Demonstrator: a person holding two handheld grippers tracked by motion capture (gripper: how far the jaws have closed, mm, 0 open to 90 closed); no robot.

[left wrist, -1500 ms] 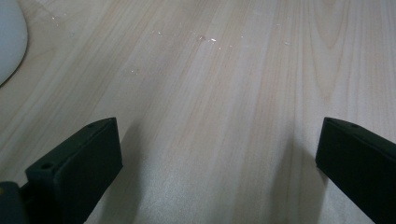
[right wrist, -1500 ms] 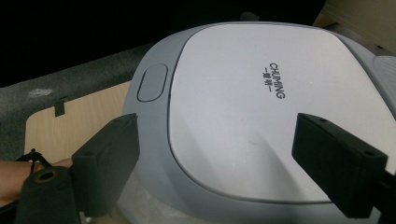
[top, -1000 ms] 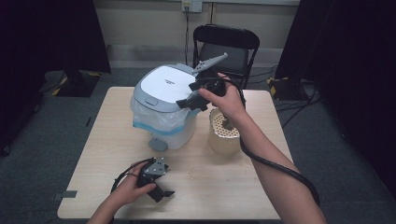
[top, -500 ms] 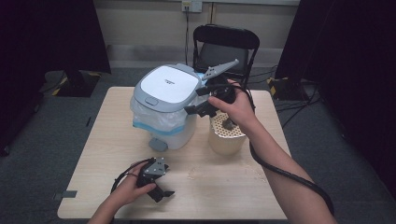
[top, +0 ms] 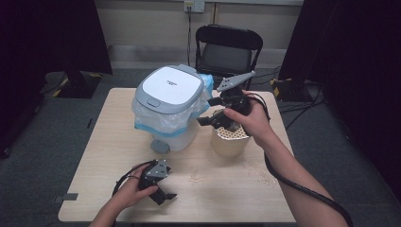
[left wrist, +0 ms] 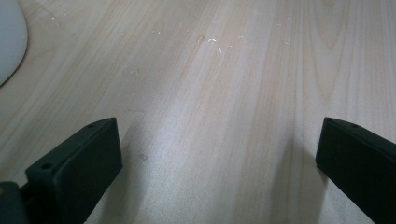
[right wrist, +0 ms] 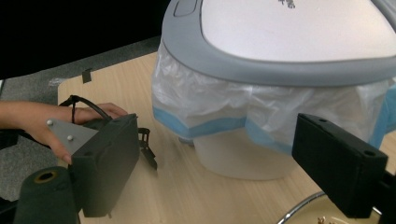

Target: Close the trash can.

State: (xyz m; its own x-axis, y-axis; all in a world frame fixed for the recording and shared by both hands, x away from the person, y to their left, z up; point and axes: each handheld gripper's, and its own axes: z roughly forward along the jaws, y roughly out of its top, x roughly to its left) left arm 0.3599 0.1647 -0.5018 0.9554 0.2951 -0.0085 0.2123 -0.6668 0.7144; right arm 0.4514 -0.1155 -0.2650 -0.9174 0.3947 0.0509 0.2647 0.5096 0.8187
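The right gripper (top: 213,112) hangs with jaws wide and bare beside the bin (top: 168,106); bring it in slowly and level.

The left gripper (top: 163,193) rests wide and bare too.

Only print in sight: a small dark wordmark on the white lid panel of the bin (top: 169,87), near its centre in the high view, too small to read. The right gripper view catches the tail end of the same mark at the top edge of the lid (right wrist: 289,3), cut off by the frame, letters not legible. No readable labels, numbers or signs on the table (top: 227,189), on the beige container (top: 230,144), on the chair (top: 229,47) or on the wall outlet (top: 194,5).
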